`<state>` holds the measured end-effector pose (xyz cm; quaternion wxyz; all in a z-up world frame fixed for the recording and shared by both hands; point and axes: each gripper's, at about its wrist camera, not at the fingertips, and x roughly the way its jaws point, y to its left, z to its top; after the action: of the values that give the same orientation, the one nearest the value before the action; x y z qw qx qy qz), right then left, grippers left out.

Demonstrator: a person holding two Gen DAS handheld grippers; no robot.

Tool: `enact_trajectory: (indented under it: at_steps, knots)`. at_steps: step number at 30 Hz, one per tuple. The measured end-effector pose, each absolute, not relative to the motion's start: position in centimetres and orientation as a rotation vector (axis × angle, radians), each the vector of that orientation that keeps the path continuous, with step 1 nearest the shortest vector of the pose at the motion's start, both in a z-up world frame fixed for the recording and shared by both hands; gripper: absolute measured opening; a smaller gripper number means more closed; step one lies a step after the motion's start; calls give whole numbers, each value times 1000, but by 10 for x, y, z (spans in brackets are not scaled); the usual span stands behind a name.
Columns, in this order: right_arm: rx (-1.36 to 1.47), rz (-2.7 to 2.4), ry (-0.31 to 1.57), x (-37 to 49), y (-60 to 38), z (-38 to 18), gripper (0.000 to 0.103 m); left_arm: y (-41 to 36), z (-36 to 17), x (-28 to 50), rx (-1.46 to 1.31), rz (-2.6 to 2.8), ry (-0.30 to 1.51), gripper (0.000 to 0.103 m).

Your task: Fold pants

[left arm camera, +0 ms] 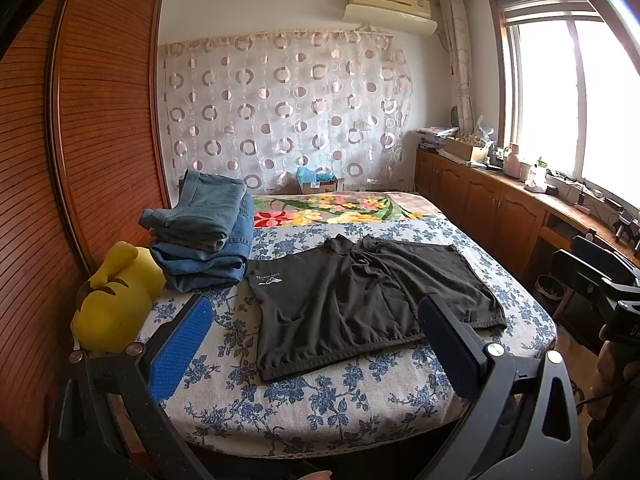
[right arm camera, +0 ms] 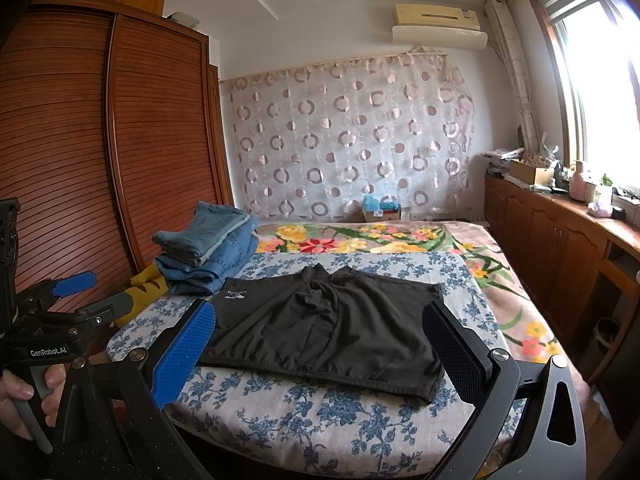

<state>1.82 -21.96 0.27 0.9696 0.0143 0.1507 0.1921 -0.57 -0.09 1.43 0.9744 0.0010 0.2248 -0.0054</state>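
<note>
1. While both grippers hover wide open and empty, black shorts [left arm camera: 360, 304] lie flat, mid-bed [left arm camera: 340, 408].
2. Right wrist view alone shows left gripper [right arm camera: 86, 292], hand [right arm camera: 24, 396].
3. Far cardboard box [left arm camera: 318, 186] holds something blue.
4. Right gripper [right arm camera: 320, 320] sits near shorts' hem.

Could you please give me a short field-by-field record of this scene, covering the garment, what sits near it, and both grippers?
garment: black shorts lying flat and unfolded on the floral bedsheet, small white logo near one corner
fold progress: none visible yet
nearby stack: folded jeans piled beside the shorts
other item: yellow plush toy at the bed's edge next to the jeans
left gripper: open, above the near bed edge, holding nothing
right gripper: open, facing the shorts, holding nothing
</note>
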Motion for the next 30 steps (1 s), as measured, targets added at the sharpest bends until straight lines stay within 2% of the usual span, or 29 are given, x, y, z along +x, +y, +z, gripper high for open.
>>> enact_trajectory:
  at_steps: [30]
  knots:
    - [35, 389, 293, 16, -220, 4, 103, -1, 17, -7, 1, -13, 444, 103]
